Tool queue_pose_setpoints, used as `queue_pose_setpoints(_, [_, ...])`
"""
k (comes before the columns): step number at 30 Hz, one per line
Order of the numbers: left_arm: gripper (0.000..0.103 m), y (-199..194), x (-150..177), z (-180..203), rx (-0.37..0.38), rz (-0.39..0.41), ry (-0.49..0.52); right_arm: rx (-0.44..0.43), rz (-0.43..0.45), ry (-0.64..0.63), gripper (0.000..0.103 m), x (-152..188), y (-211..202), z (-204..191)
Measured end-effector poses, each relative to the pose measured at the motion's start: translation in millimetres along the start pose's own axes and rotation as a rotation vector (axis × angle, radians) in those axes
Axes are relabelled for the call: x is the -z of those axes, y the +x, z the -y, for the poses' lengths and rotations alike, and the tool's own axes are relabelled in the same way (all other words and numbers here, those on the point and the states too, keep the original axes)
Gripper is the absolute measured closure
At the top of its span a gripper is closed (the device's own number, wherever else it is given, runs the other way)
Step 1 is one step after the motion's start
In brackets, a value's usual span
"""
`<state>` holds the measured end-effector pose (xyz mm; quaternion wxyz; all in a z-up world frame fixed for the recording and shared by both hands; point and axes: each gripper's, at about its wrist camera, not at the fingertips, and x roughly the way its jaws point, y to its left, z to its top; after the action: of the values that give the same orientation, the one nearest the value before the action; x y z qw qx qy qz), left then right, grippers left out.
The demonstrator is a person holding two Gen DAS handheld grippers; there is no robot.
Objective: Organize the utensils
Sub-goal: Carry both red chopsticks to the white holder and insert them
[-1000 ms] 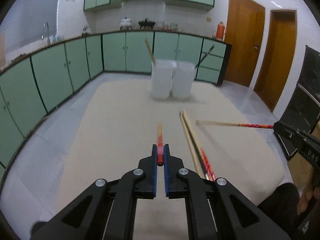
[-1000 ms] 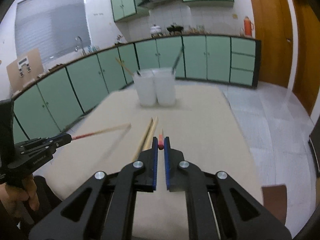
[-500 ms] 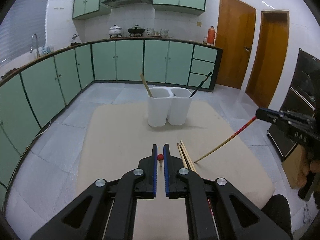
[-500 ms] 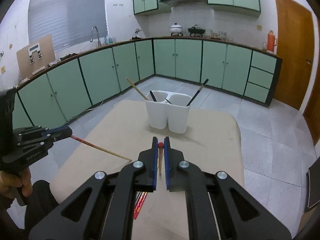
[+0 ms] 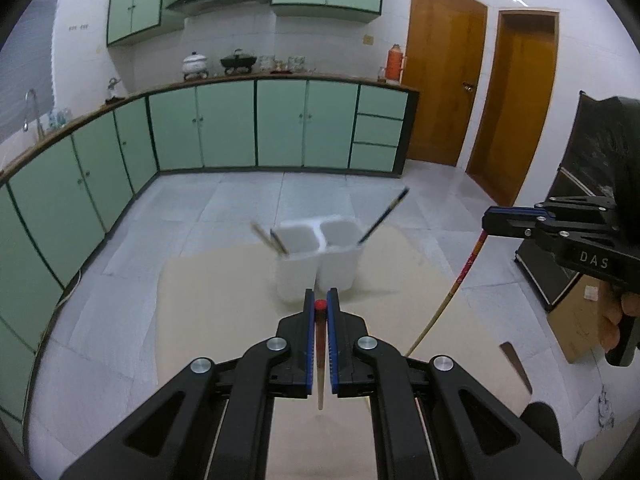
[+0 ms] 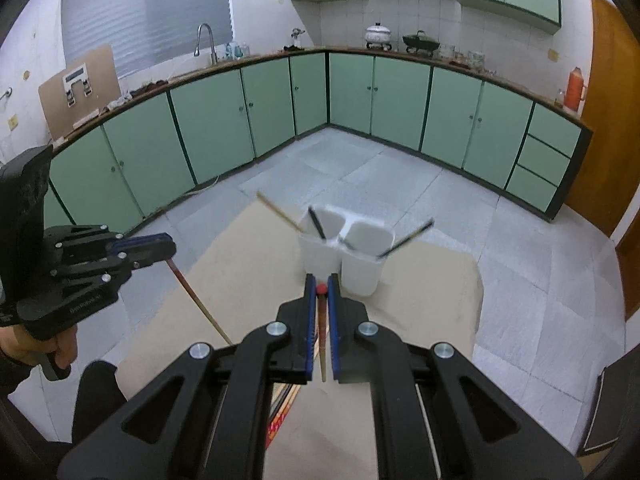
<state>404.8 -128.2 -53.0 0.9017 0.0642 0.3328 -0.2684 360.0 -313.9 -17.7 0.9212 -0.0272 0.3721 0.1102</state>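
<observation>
My left gripper (image 5: pixel 320 305) is shut on a red-topped chopstick (image 5: pixel 320 364) that hangs point down above the beige table (image 5: pixel 208 320). My right gripper (image 6: pixel 321 289) is shut on a like chopstick (image 6: pixel 322 344), also point down. Each shows in the other's view: the right gripper (image 5: pixel 504 220) with its chopstick (image 5: pixel 452 292), the left gripper (image 6: pixel 156 244) with its chopstick (image 6: pixel 196 300). A white two-cup holder (image 5: pixel 320 258) (image 6: pixel 344 252) stands just beyond both, with dark and wooden utensils in it.
More red-patterned chopsticks (image 6: pixel 280 416) lie on the table under my right gripper. Green cabinets (image 5: pixel 224 128) run along the far walls. Brown doors (image 5: pixel 440 92) are at the right. A black appliance (image 5: pixel 592 184) and a cardboard box (image 5: pixel 580 320) stand by the table's right side.
Both grippers have risen from the table, each with a chopstick, and tilted them from lying flat to hanging point down. Both have come closer to the holder.
</observation>
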Motion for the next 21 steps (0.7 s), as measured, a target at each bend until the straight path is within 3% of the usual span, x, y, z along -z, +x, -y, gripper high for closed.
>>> queue_pose_setpoints(5, [0.097,-1.6,-42.0,7.9,-0.021,0.054,0.042,0.013,0.044,0.030,0.098,-53.8,-10.0,12.2])
queue_pose_setpoints(14, [0.097,9.8,-132.0,-2.5,-0.066,0.223,-0.014,0.065,0.123,0.046,0.098,-130.6,8.6,33.5])
queue_pose_setpoints(21, [0.097,69.8,-149.6,-23.0,-0.101,0.252,-0.062,0.100,0.101,0.072,0.098,-140.2,71.9,60.7])
